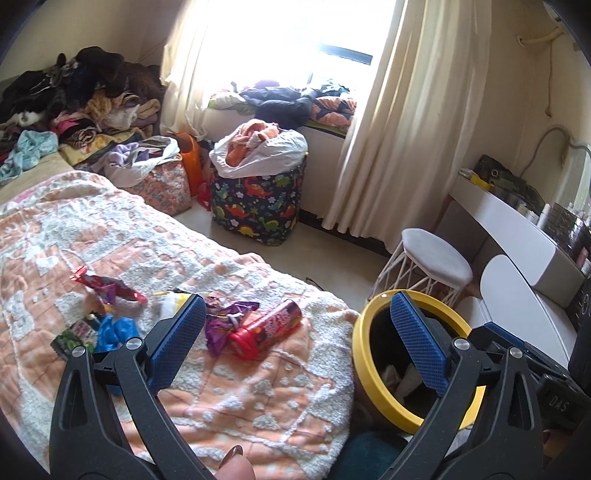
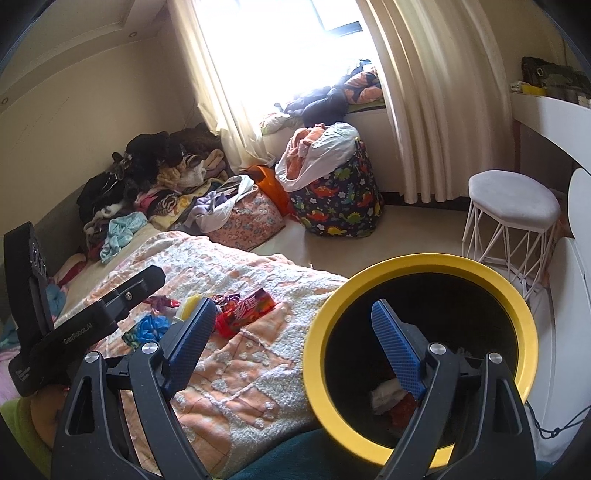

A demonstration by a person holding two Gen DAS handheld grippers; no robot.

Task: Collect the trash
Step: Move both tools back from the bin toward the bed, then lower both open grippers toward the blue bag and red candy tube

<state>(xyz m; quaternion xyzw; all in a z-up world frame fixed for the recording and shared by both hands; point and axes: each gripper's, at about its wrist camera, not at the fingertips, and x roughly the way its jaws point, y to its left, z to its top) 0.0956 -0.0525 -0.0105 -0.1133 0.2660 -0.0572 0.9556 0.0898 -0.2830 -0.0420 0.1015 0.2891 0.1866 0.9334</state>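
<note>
Both the left gripper (image 1: 299, 339) and right gripper (image 2: 295, 343) are spread, empty. The red tube (image 1: 266, 326) lies on the blanket (image 1: 258, 398) mid-frame, long axis toward upper right, beside the yellow-rimmed bin (image 1: 360, 354).

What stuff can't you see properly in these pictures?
- Bottom of the yellow-rimmed bin: dark in both views, and the right gripper covers some trash.
- Yellow-white wrapper: left view, partly behind the left gripper.
- Red snack tube: print too blurred to read.
- Outside the window: washed out by glare.
</note>
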